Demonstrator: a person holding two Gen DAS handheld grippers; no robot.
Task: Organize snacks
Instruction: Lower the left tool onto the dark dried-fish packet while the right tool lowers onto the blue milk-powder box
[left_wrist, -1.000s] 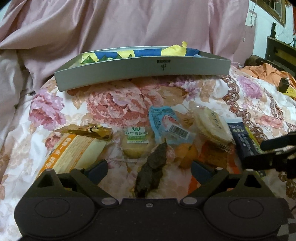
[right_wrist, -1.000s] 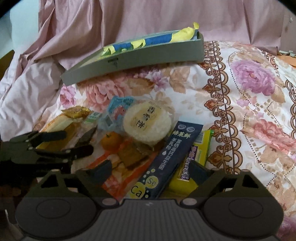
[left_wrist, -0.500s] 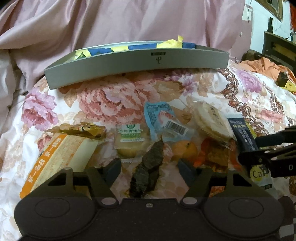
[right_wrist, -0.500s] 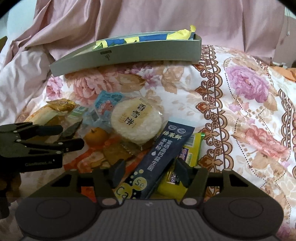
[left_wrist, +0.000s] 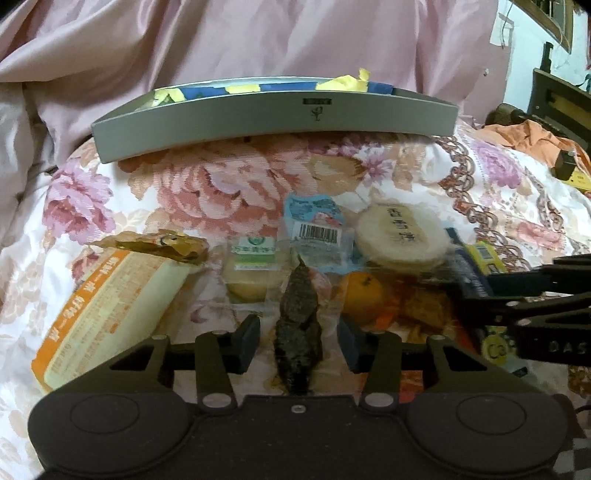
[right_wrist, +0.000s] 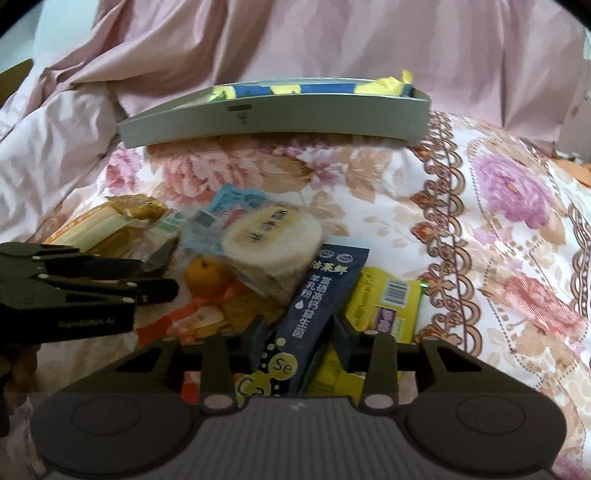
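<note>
A pile of snacks lies on the floral bedspread (left_wrist: 229, 184). My left gripper (left_wrist: 299, 343) is open, its pads on either side of a dark seaweed snack (left_wrist: 297, 325) with small gaps left. My right gripper (right_wrist: 299, 339) has closed onto a dark blue sachet (right_wrist: 317, 295), and its pads meet the sachet's two edges. Around them lie a round rice cracker (right_wrist: 271, 236), a small orange (left_wrist: 364, 295), a light blue packet (left_wrist: 314, 229), a green-labelled biscuit (left_wrist: 253, 269), a yellow packet (right_wrist: 388, 306) and an orange-and-cream pack (left_wrist: 110, 306).
A grey tray (left_wrist: 258, 122) with blue and yellow packets in it rests at the far edge of the bedspread. Pink sheets (right_wrist: 332, 40) are heaped behind it. The left gripper's tool (right_wrist: 92, 288) reaches in from the left of the right wrist view. Orange cloth (left_wrist: 535, 136) lies far right.
Both grippers have narrowed their fingers and come lower and closer to the pile. The left ones close in around the seaweed snack, and the right ones have reached the dark blue sachet's edges.
</note>
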